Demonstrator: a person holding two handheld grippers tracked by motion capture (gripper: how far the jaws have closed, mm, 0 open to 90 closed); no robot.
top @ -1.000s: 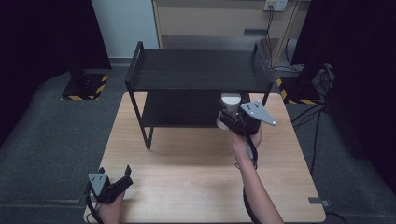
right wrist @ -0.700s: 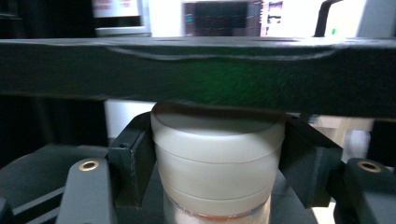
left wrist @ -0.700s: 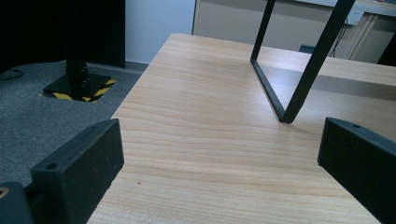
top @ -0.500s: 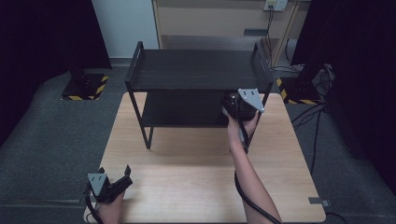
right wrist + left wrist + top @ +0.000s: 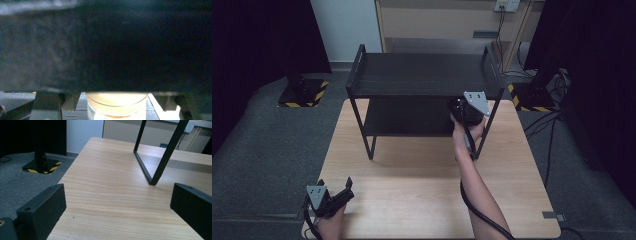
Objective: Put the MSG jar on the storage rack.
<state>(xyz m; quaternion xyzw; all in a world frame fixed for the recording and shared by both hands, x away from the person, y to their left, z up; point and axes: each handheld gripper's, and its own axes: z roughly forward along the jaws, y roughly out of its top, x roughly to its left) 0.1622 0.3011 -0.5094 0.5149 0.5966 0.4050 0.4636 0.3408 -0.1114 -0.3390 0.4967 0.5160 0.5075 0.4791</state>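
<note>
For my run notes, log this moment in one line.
right claw: shut on pale cup, under rack top | left claw: open, empty, over table

Pale translucent cup (image 5: 117,106), upright, under the dark shelf (image 5: 105,50).

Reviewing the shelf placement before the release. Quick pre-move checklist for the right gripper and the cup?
1. Grip on the cup: ok. It sits between the right gripper's jaws, which are shut on it.
2. Right gripper under the top board of the black shelf rack: ok. In the high view the gripper reaches into the lower level at the rack's right end.
3. Cup resting on the lower shelf: cannot tell. Its base is cut off at the frame's bottom edge.
4. Headroom above the cup: cannot tell. The dark board looms close in the right gripper view.
5. Left gripper out of the way: ok. Open, at the table's near left corner.
</note>
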